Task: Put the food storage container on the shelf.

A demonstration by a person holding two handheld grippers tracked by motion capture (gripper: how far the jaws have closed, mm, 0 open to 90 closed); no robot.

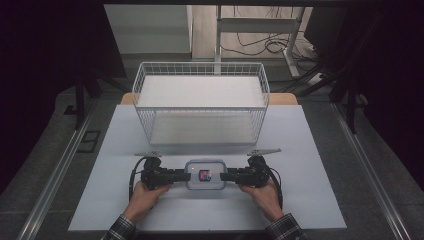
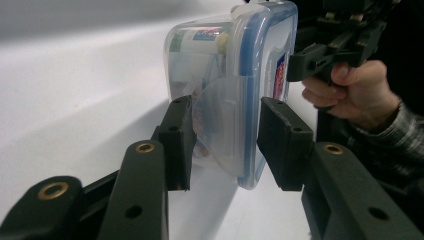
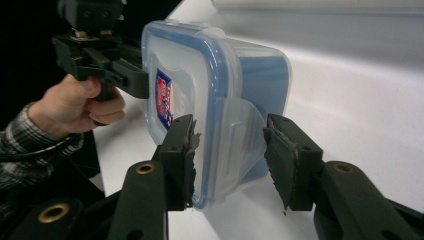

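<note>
White tabletop (image 1: 125, 200) under dim light: a clear lidded container (image 1: 205, 175) lies near its 6 o'clock edge. From 9 o'clock, the left gripper (image 1: 187, 176) straddles one side latch; from 3 o'clock, the right gripper (image 1: 223, 176) straddles the other. Both sets of jaws are parted around the latches, pads barely clear. Gripper views reveal the blue seal and lid sticker; the high view adds a white wire basket (image 1: 200, 102) at 12 o'clock.
</note>
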